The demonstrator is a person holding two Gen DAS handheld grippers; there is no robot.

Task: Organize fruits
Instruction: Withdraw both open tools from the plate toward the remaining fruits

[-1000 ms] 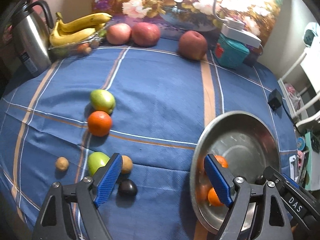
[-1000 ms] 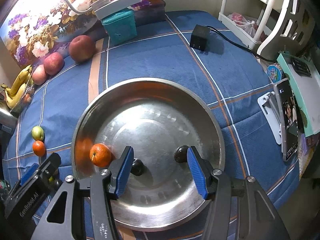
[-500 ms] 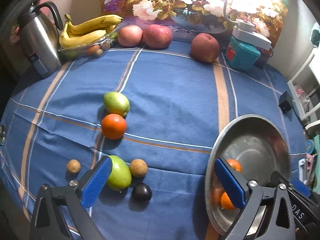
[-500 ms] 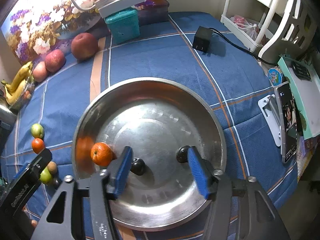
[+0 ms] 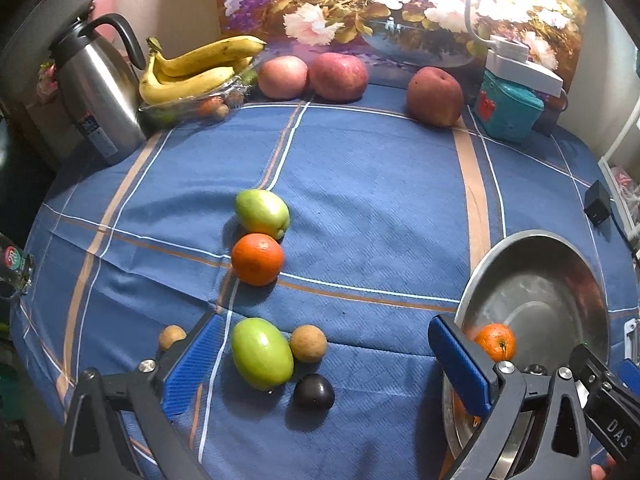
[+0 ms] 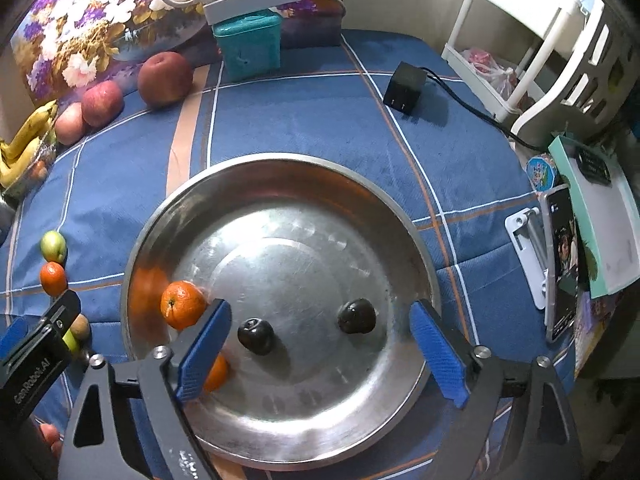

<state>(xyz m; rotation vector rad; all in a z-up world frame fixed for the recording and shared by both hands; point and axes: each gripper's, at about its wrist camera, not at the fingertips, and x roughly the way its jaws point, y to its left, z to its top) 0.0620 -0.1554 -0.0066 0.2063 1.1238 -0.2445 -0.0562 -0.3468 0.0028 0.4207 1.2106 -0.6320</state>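
Hovering over the blue cloth [image 5: 380,200] on the bench, my left tool [image 5: 324,354] stands spread wide and grips nothing; a green fruit [image 5: 262,352], a brown one [image 5: 308,343] and a dark plum [image 5: 314,391] lie on the cloth between its blue pads. At 12 o'clock from them sit an orange [image 5: 257,259] touching a second green fruit [image 5: 262,214]. Only this view shows the kettle [image 5: 100,92] at 10 o'clock and most of the bananas [image 5: 192,70].

My right tool [image 6: 320,344] hangs over the steel bowl [image 6: 280,168], its jaws opening, pressing on nothing. Two dark plums [image 6: 256,336] [image 6: 356,316] lie on the bowl's floor between the pads, which the left view hides. An orange [image 6: 182,304] rests at the bowl's 9 o'clock wall, another half hidden behind my left pad. Only this view shows the phone [image 6: 560,264] at 3 o'clock and the black adapter [image 6: 404,86] at 1.
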